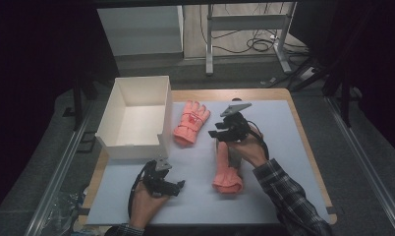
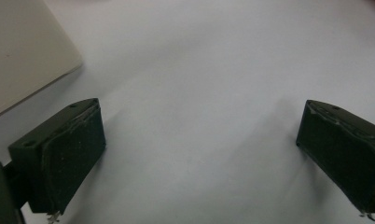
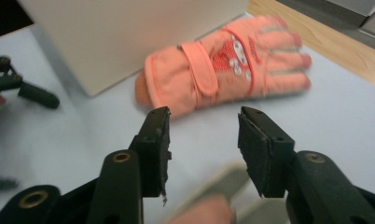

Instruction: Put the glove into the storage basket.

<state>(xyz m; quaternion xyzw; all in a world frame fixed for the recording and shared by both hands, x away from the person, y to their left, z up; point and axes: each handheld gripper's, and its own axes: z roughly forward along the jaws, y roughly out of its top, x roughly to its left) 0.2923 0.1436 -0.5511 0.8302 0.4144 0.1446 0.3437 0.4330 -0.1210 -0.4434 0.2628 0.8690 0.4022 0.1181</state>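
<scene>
Right gripper view showed the right claw [image 3: 202,149] standing partly open with nothing between its jaws, a blurred glove [image 1: 226,172] just beneath it, probably so it could close on the cuff. Beyond lay a second glove [image 3: 223,70], flat against the white box [image 1: 136,115], fingers away, strap across the wrist. Both gloves were padded and salmon-orange, soft and likely to sag when lifted. The left claw [image 2: 199,154] hovered wide open and empty over the pale mat [image 1: 284,147], near the box.
</scene>
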